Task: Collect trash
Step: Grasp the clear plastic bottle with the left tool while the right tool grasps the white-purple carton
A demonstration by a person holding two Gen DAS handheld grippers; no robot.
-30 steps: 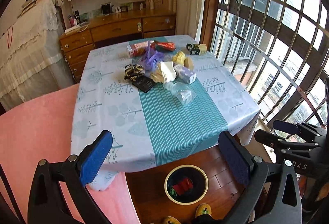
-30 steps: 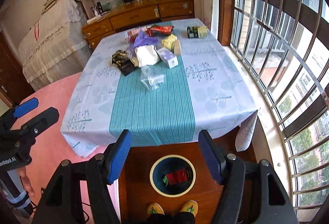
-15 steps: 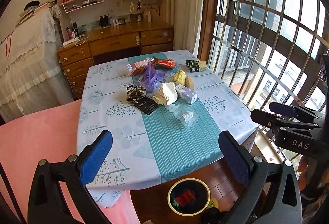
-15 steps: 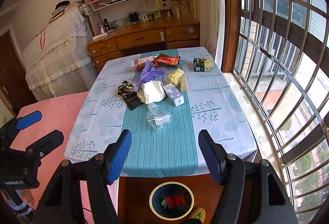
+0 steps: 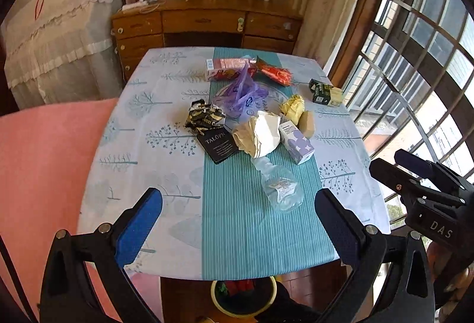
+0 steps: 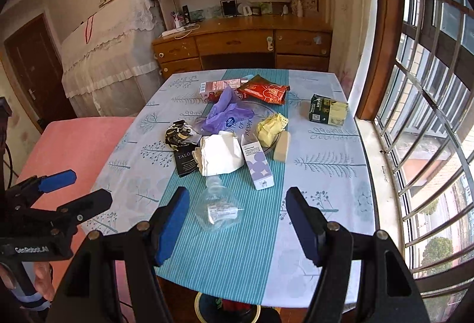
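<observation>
Trash piled mid-desk, bin under near edge for quick drops. Left gripper & right gripper both apart, empty, aimed at crushed bottle, closest piece.

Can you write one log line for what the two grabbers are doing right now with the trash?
left gripper: open, empty | right gripper: open, empty, above clear bottle | trash on table | bin: below table edge

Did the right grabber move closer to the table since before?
Yes. The right gripper has come forward over the table; the trash bin on the floor has slid almost out of its view.
</observation>
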